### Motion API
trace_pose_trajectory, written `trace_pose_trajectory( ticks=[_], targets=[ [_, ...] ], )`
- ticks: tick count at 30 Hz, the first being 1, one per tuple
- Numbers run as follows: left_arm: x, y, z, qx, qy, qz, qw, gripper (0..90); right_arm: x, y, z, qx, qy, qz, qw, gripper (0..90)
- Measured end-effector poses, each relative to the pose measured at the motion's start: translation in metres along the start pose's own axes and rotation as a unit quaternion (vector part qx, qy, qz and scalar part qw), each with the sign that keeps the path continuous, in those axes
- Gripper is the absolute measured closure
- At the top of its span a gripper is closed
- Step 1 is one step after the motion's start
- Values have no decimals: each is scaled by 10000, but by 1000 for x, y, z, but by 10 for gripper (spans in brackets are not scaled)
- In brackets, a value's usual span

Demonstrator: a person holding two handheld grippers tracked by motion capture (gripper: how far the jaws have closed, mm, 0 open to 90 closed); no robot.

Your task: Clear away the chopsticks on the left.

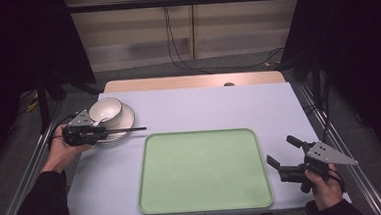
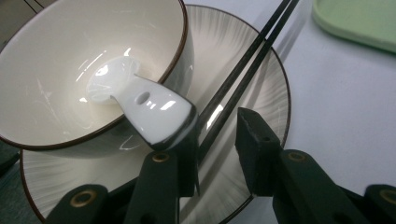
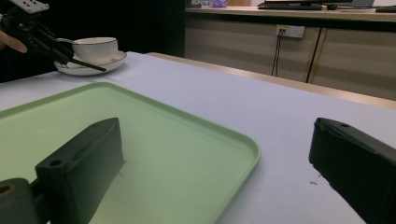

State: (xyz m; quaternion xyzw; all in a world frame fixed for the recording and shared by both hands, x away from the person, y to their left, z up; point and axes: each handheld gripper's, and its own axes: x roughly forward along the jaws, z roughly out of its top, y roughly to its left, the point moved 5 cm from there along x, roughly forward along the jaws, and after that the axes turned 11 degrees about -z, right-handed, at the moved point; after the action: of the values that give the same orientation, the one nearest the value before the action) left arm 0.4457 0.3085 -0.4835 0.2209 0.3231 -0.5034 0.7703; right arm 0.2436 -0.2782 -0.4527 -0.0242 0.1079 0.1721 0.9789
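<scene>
One bowl [image 2: 56, 79], one spoon [image 2: 140, 105], two chopsticks [image 2: 233, 88] between the left gripper's [image 2: 218, 149] unclamped fingers; right gripper [image 1: 284, 157] gapes wide.

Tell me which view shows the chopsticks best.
The left gripper view: the chopsticks lie large across the plate. The high view shows them small; the right gripper view shows them as a distant dark line.

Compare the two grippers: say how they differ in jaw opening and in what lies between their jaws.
The left gripper has its jaws set narrow around the black chopsticks, which lie across the plate beside the bowl; a gap still shows beside one pad. The right gripper has its jaws spread wide with nothing between them, near the green tray. The left is over the dishes, the right over bare table. Both are black and hand-held.
</scene>
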Motion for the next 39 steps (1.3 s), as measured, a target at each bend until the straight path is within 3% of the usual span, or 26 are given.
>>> trace_pose_trajectory(
  ticks=[6, 13, 14, 20, 21, 27, 33, 39],
  targets=[
    [0, -1, 2, 55, 64, -130, 9999, 769, 0, 0, 0, 18, 7, 6, 10000, 25],
    [2, -3, 2, 132, 206, -283, 9993, 773, 1, -1, -2, 11, 126, -16, 9999, 20],
    [1, -2, 2, 189, 324, -373, 9986, 772, 1, -1, -2, 11, 110, -22, 9999, 20],
    [6, -3, 5, 176, 278, -493, 9982, 805, 1, 0, -3, 13, 157, 15, 9999, 20],
    [5, -3, 5, 225, 332, -597, 9974, 805, 1, 0, -3, 13, 157, 15, 9999, 20],
    [5, -6, 5, 213, 387, -710, 9965, 856, 1, 0, -2, 1, 141, 17, 9999, 20],
    [3, -7, 4, -30, 279, -731, 9969, 859, 1, 0, -2, 5, 132, 8, 9999, 20],
    [-6, -7, 6, -214, 87, -603, 9979, 860, 1, 0, -2, 7, 110, 4, 9999, 20]
  ],
)
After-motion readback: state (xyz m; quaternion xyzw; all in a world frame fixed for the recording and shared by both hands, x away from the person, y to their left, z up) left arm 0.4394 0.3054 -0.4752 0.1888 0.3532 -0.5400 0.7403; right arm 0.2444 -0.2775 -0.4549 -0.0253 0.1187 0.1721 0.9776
